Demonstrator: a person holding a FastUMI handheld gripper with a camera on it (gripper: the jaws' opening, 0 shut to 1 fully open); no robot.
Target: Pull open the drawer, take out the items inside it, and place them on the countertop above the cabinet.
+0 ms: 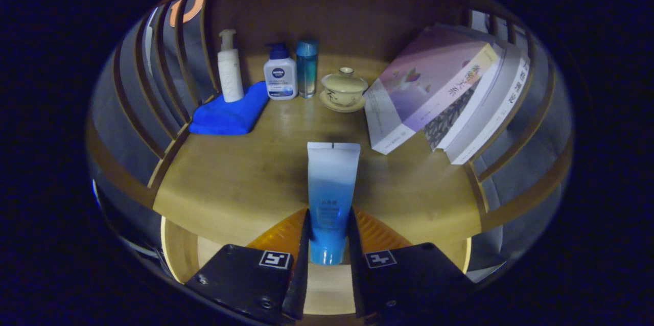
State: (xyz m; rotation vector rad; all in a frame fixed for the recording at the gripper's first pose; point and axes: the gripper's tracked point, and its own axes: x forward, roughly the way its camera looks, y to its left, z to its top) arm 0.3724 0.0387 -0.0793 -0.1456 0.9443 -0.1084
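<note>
- Gripper view: the gripper point(328, 239) pinches a blue-and-white squeeze tube point(330, 198), both fingers pressed against its lower, capped end
- The tube points away over the front edge of the wooden countertop point(230, 183)
- Along the back edge stand a white pump bottle point(230, 66) on a folded blue cloth point(230, 114), a blue-capped pump bottle point(280, 74), a slim blue bottle point(307, 68) and a lidded tea bowl on a saucer point(343, 90)
- Leaning books point(439, 88) fill the back right corner
- Below the front edge, the open drawer point(179, 249) shows
</note>
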